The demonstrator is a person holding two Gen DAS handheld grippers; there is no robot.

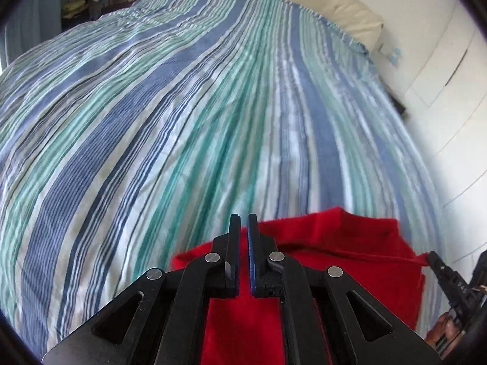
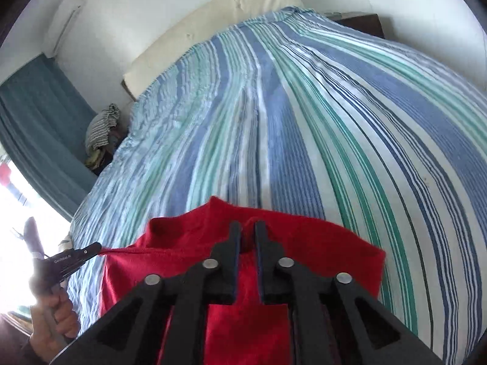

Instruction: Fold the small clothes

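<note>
Soft, light and floppy, the red garment hangs over the striped bedspread, its top edge pinched by the left gripper and right gripper; the corners are best.

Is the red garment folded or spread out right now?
Spread, not folded: the red garment is stretched between the left gripper and right gripper, each pinching a top corner, over the striped bedspread.

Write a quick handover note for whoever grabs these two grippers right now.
Left gripper: shut, pinching one corner of the red garment.
Right gripper: seems to pinch the opposite corner; the edge runs taut between them.
Garment: held over the striped bedspread.
Done: picked up and spread out.
Left: lay it flat and fold it.
</note>
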